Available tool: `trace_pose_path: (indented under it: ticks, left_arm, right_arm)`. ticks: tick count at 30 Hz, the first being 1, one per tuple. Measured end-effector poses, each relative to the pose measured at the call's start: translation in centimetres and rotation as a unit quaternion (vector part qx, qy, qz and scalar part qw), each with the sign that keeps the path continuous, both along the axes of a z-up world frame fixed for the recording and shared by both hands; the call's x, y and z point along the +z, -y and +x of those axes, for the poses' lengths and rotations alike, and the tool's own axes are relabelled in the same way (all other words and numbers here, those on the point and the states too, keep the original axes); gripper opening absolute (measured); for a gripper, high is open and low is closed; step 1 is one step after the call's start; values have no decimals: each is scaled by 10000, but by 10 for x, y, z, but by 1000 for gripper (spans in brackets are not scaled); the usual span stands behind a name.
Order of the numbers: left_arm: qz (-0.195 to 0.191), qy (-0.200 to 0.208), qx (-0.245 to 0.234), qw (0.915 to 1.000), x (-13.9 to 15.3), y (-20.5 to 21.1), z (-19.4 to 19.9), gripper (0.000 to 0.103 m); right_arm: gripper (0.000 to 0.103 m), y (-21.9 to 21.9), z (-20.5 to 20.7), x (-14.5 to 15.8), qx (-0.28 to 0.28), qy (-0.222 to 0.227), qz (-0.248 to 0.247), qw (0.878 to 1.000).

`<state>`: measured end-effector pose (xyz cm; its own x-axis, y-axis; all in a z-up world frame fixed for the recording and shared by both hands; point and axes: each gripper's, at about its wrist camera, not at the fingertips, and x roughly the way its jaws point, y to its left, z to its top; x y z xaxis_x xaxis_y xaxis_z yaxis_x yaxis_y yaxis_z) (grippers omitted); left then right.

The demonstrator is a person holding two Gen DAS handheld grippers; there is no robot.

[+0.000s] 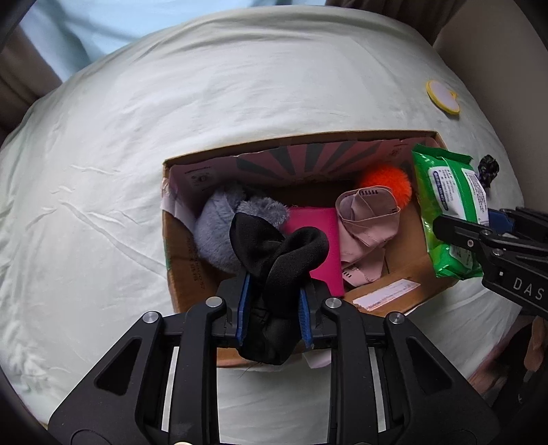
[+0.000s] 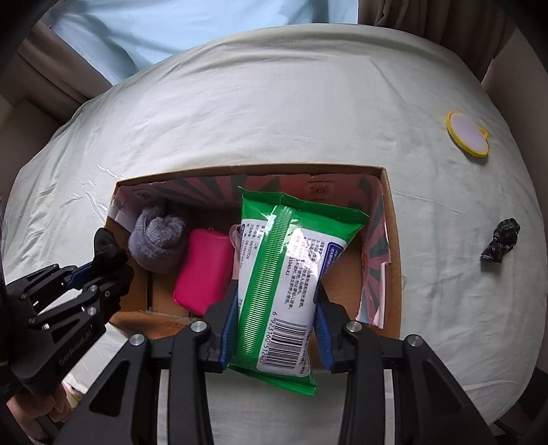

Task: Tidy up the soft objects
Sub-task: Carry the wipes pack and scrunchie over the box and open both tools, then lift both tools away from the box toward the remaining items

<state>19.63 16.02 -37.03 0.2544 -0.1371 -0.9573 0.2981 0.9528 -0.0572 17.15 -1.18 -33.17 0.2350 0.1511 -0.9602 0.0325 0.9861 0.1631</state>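
An open cardboard box point(image 1: 301, 137) point(image 2: 394, 239) sits on a pale green bedsheet point(image 1: 137, 137). Inside lie a grey plush point(image 1: 219, 229), a magenta pouch point(image 1: 322, 239), a pale pink cloth point(image 1: 370, 219) and an orange pompom point(image 1: 387, 185). My left gripper point(image 1: 274, 284) point(image 2: 102, 263) points down over the box's near left part, its blue pads against a bunched black cloth point(image 1: 277, 253). My right gripper point(image 2: 275, 301) point(image 1: 455, 226) is shut on a green and white pack of wet wipes point(image 2: 284, 260) point(image 1: 448, 205), held over the box's right side.
On the sheet to the right of the box are a round yellow-rimmed disc point(image 2: 467, 133) point(image 1: 441, 96) and a small dark scrunchie point(image 2: 501, 244). A person in a light blue top point(image 2: 171, 27) stands beyond the bed. Brown curtains flank the far corners.
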Motion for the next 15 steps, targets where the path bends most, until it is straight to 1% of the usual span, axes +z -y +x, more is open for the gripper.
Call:
trace_pose_path:
  ticks: [1, 2, 3, 4, 5, 7, 8, 10, 15]
  left_arm:
    - [39, 20, -71, 10000, -2, 2, 0, 79]
    - [86, 2, -123, 9999, -4, 4, 0, 101]
    - [123, -9, -140, 9998, -6, 5, 0, 103]
    - [100, 97, -128, 9998, -6, 5, -2, 103]
    - [46, 109, -149, 9998, -6, 4, -3, 103]
    - [-7, -25, -176, 9998, -9, 3, -3, 103]
    - [38, -49, -168, 9998, -11, 3, -3, 103]
    - [51, -68, -152, 9998, -12, 2, -2, 103]
    - [-67, -117, 27, 9999, -9, -5, 0, 103]
  right_arm:
    - [40, 0, 1, -2, 16, -21, 41, 10000]
    - [48, 0, 4, -4, 3, -56, 120, 9999]
    - [70, 1, 5, -5, -21, -65, 172, 9998]
    - [85, 2, 6, -5, -38, -23, 213, 9998]
    - [103, 3, 7, -4, -35, 55, 243, 9997]
    - [103, 4, 8, -1, -14, 139, 208, 9997]
    - [103, 4, 8, -1, -11, 143, 180, 9997]
    - [103, 6, 7, -1, -16, 174, 161, 9997]
    - [103, 11, 6, 2, -38, 214, 174, 9996]
